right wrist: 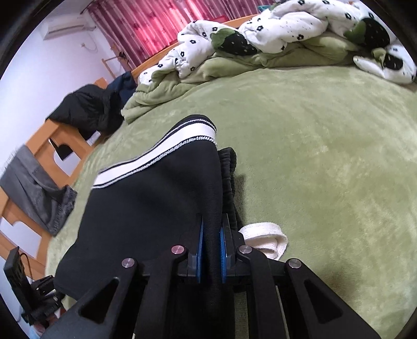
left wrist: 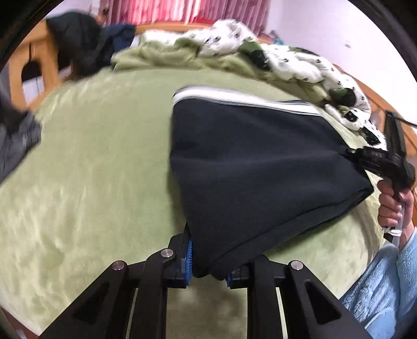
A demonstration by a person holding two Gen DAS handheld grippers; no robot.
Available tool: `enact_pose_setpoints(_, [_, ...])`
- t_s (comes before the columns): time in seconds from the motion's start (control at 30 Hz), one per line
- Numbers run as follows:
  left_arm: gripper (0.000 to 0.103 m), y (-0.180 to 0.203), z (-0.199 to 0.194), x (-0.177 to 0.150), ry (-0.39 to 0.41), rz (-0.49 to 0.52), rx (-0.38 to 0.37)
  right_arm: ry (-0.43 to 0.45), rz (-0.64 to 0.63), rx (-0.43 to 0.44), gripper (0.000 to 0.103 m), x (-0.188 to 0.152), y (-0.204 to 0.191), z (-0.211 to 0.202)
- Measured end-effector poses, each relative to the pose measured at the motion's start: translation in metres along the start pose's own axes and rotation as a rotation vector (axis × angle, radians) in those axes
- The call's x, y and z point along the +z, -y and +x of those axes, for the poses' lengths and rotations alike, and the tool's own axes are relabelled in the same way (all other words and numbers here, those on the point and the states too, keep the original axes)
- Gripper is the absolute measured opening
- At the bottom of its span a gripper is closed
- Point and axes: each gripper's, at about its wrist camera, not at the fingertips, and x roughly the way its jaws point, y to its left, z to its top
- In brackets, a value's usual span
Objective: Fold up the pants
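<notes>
Dark navy pants (left wrist: 250, 156) with a white side stripe (left wrist: 234, 96) are held folded above a green bed blanket (left wrist: 91, 169). My left gripper (left wrist: 208, 263) is shut on the near corner of the pants. My right gripper (right wrist: 210, 250) is shut on another edge of the pants (right wrist: 156, 208); it shows at the right of the left wrist view (left wrist: 365, 159), held by a hand. The white stripe (right wrist: 166, 151) and a white drawstring (right wrist: 263, 238) show beside the right fingers.
A white flowered quilt (right wrist: 260, 34) and a bunched green blanket (right wrist: 166, 88) lie at the bed's far side. Dark clothes (right wrist: 86, 109) and grey pants (right wrist: 36, 187) hang over the wooden bed frame (right wrist: 52, 135) on the left. Pink curtains (right wrist: 156, 23) behind.
</notes>
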Motion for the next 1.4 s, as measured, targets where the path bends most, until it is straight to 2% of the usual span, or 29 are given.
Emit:
enact_pose_setpoints(0.07, [0.018,0.000,0.013,-0.013,-0.054,0.019,0.027,-0.001,-0.021,-0.008,0.010,-0.001,-0.001,0.002])
enact_pose_setpoints(0.13, [0.021,0.006,0.009,-0.020,-0.047,0.056,0.034,-0.003,-0.039,-0.016,0.010,-0.003,-0.004,0.003])
enact_pose_setpoints(0.2, [0.023,0.003,-0.005,-0.020,-0.062,0.034,-0.030,-0.005,-0.072,-0.047,0.012,-0.006,-0.009,0.004])
enact_pose_setpoints(0.27, [0.028,-0.006,-0.026,-0.023,-0.067,0.011,-0.126,-0.020,-0.103,-0.078,0.022,-0.007,-0.014,0.000])
enact_pose_setpoints(0.33, [0.029,-0.015,-0.045,-0.026,-0.053,0.009,-0.139,-0.032,-0.126,-0.095,0.023,-0.007,-0.018,-0.009])
enact_pose_setpoints(0.4, [0.029,-0.024,-0.064,-0.026,-0.015,-0.019,-0.114,0.014,-0.152,-0.125,0.023,-0.009,-0.023,-0.027])
enact_pose_setpoints(0.47, [0.037,-0.025,-0.068,-0.012,0.023,-0.055,-0.123,0.072,-0.189,-0.133,0.023,-0.014,-0.033,-0.046])
enact_pose_setpoints(0.5, [0.045,-0.022,-0.067,-0.001,0.044,-0.071,-0.140,0.086,-0.209,-0.123,0.023,-0.016,-0.039,-0.051])
enact_pose_setpoints(0.53, [0.049,-0.017,-0.064,0.010,0.061,-0.082,-0.145,0.099,-0.242,-0.107,0.023,-0.019,-0.049,-0.054])
enact_pose_setpoints(0.6, [0.052,-0.001,-0.048,0.028,0.081,-0.063,-0.152,0.117,-0.290,-0.088,0.023,-0.025,-0.063,-0.051])
enact_pose_setpoints(0.63, [0.053,0.006,-0.036,0.032,0.071,-0.049,-0.123,0.115,-0.304,-0.087,0.023,-0.028,-0.068,-0.048])
enact_pose_setpoints(0.67, [0.053,0.012,-0.018,0.032,0.038,-0.038,-0.069,0.102,-0.320,-0.091,0.023,-0.031,-0.072,-0.040])
enact_pose_setpoints(0.77, [0.057,0.013,0.018,0.009,-0.065,-0.061,-0.032,0.007,-0.342,-0.137,0.024,-0.045,-0.063,-0.008])
enact_pose_setpoints(0.83, [0.063,0.007,0.016,-0.002,-0.043,-0.111,-0.034,0.011,-0.400,-0.158,0.024,-0.059,-0.056,0.000])
enact_pose_setpoints(0.9, [0.063,0.000,0.014,-0.008,-0.069,-0.166,-0.069,0.023,-0.415,-0.164,0.024,-0.065,-0.056,-0.004])
enact_pose_setpoints(1.03, [0.064,-0.015,0.017,-0.018,-0.092,-0.264,-0.134,0.031,-0.345,-0.161,0.024,-0.065,-0.051,-0.008])
enact_pose_setpoints(1.2, [0.064,-0.008,0.021,-0.022,-0.095,-0.249,-0.100,0.041,-0.328,-0.177,0.024,-0.066,-0.053,-0.007])
enact_pose_setpoints(1.4, [0.064,-0.009,0.022,-0.018,-0.107,-0.254,-0.105,0.037,-0.300,-0.180,0.024,-0.066,-0.054,-0.009])
